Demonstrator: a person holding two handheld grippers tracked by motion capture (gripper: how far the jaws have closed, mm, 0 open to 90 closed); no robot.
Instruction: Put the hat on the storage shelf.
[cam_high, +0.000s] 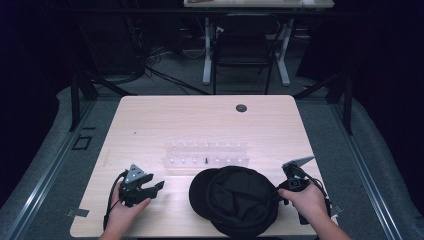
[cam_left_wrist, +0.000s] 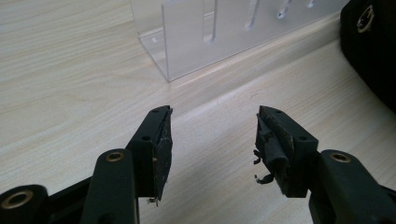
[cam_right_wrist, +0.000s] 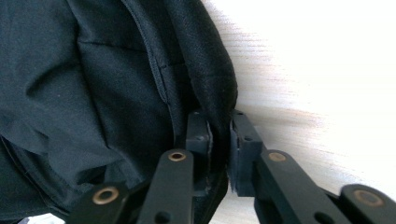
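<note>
Glare wipes out the table (cam_right_wrist: 327, 70) in the right gripper view, so we cannot make out much of the wood there. From up high we see a black cap (cam_high: 235, 201) lying near the table's front edge, right of the middle, and its far side hides the tip of the right gripper (cam_high: 281, 192). That gripper's own view shows more: its jaws are squeezed tight on the cap's edge (cam_right_wrist: 219, 116). The left gripper (cam_high: 150, 189) sits by the front left corner, and its jaws stand wide apart with nothing between them. A clear rack (cam_left_wrist: 219, 37) lies just ahead of them, cut off at the top. We see a small dark thing in the rack (cam_high: 205, 160) but cannot tell what it is.
</note>
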